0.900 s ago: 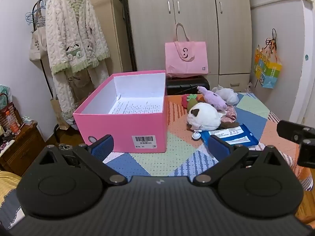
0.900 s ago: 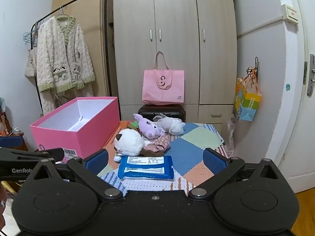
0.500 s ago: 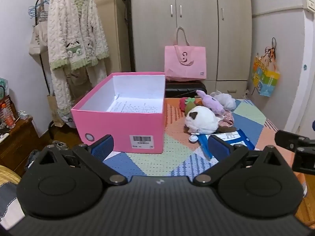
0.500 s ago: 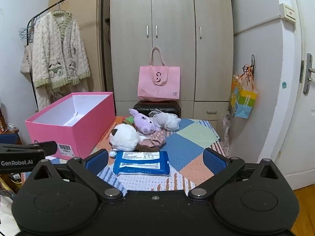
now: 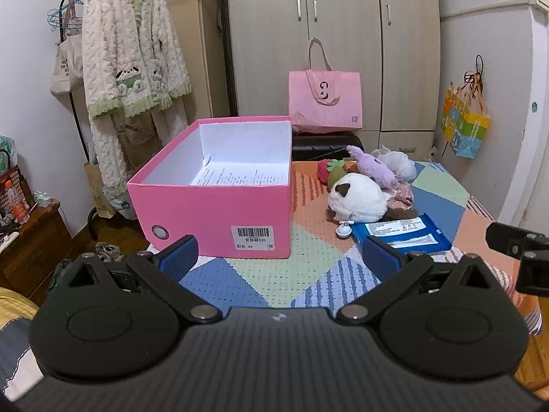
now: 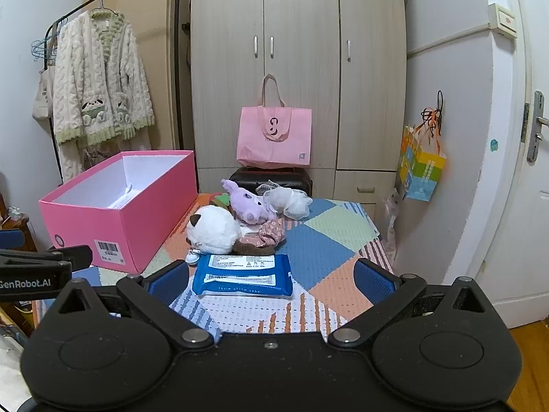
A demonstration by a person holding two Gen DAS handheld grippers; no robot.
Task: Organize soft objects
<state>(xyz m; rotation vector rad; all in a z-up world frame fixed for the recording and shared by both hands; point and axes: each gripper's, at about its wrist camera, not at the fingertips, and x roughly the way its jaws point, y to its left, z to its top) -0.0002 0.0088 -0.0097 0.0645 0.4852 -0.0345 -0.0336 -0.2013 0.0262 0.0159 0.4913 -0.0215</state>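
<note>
left wrist view: the left gripper [image 5: 279, 252] stands with its jaws spread as wide as they go and nothing between them, above the quilted table cover [image 5: 274, 274] just in front of the pink box [image 5: 219, 213].
right wrist view: the right gripper [image 6: 271, 279] is likewise fully spread and holds nothing; the blue wipes pack [image 6: 243, 274] lies on the cover just beyond its fingertips.
box contents: only a printed paper sheet [image 5: 240, 175] on the bottom; no soft thing is inside.
soft things: the white plush [image 6: 212, 230], purple plush [image 6: 248, 206], strawberry plush [image 5: 331, 171], white mesh bundle [image 6: 288, 201] and floral fabric piece [image 6: 267, 235] are heaped together on the cover to the right of the box, near it but apart.
progress: judged as not begun; every item is left to pick up and place.
change from earlier frames: both views have drifted slightly, the box and heap sitting a little lower in the picture than before; no object has moved and both sets of jaws have stayed wide.
</note>
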